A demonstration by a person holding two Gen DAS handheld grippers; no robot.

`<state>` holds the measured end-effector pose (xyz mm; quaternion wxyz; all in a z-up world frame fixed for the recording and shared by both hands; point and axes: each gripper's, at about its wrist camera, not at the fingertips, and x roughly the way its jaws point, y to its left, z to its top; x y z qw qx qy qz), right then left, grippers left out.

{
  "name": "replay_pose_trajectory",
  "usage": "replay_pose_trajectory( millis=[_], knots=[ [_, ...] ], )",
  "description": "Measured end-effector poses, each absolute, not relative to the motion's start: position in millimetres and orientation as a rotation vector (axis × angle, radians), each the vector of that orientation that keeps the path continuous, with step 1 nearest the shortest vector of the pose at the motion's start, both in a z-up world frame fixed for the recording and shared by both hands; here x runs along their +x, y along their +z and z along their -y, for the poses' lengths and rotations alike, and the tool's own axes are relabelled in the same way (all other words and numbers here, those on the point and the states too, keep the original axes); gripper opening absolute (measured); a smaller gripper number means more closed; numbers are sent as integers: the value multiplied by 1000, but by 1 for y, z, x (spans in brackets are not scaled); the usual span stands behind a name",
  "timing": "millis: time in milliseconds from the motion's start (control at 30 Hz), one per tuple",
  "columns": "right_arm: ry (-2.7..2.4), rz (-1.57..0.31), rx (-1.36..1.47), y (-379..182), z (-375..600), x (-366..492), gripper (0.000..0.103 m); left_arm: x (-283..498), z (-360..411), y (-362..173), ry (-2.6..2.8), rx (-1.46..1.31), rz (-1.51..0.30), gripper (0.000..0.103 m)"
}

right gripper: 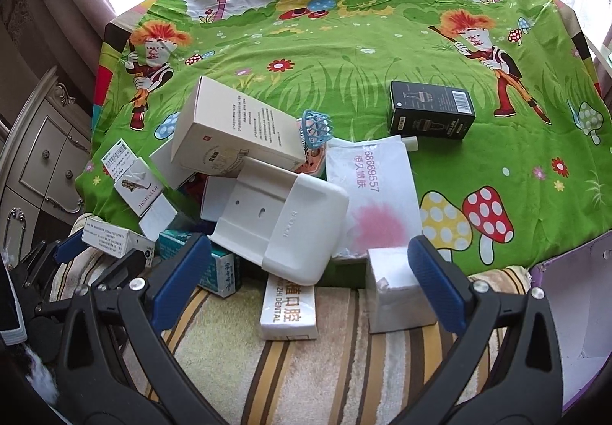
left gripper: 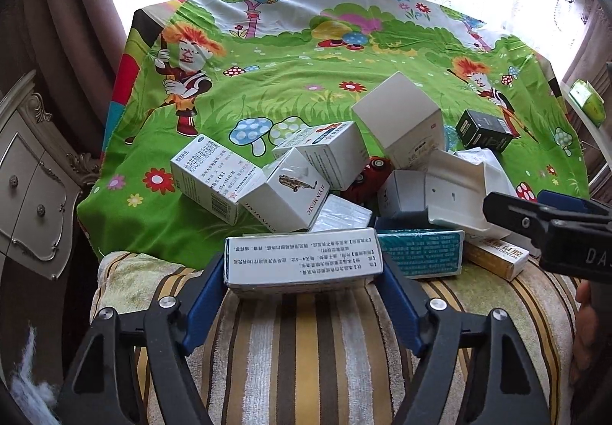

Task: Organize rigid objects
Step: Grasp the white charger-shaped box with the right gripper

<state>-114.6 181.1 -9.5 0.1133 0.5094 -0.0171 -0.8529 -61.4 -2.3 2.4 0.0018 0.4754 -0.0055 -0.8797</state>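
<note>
A heap of small cartons lies at the near edge of a cartoon-print green cloth (left gripper: pixel 306 81). My left gripper (left gripper: pixel 304 272) is shut on a flat white medicine box (left gripper: pixel 302 264) with Chinese print, held over a striped towel (left gripper: pixel 306 348). My right gripper (right gripper: pixel 306 272) is open above the towel; a white dental box (right gripper: pixel 288 310) and a small white box (right gripper: pixel 397 295) lie between its fingers, untouched. A white plastic holder (right gripper: pixel 283 222) leans on the heap just ahead. The right gripper also shows in the left wrist view (left gripper: pixel 543 222).
A teal box (left gripper: pixel 420 253), a saxophone-print box (left gripper: pixel 290 192), a tall white carton (left gripper: pixel 401 119), a red toy car (left gripper: pixel 367 176), a black box (right gripper: pixel 428 111) and a blue plastic basket piece (right gripper: pixel 315 127) lie around. A carved cabinet (left gripper: pixel 34 188) stands left. A purple box wall (right gripper: pixel 573 310) is at right.
</note>
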Motion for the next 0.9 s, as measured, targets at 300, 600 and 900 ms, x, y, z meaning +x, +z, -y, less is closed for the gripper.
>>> replay_pose_trajectory(
  millis=[300,600,900],
  knots=[
    [-2457,24,1547,-21,-175,-121,69,-53,3,9,-2798,1427,-13,77],
    [-2447,87,1499,-18,-181,-113,40,-45,4,16,-2833,1380,-45,77],
    [-2528,196,1377,5,-218,-83,40,-34,-12,29,-2913,1336,-51,77]
  ],
)
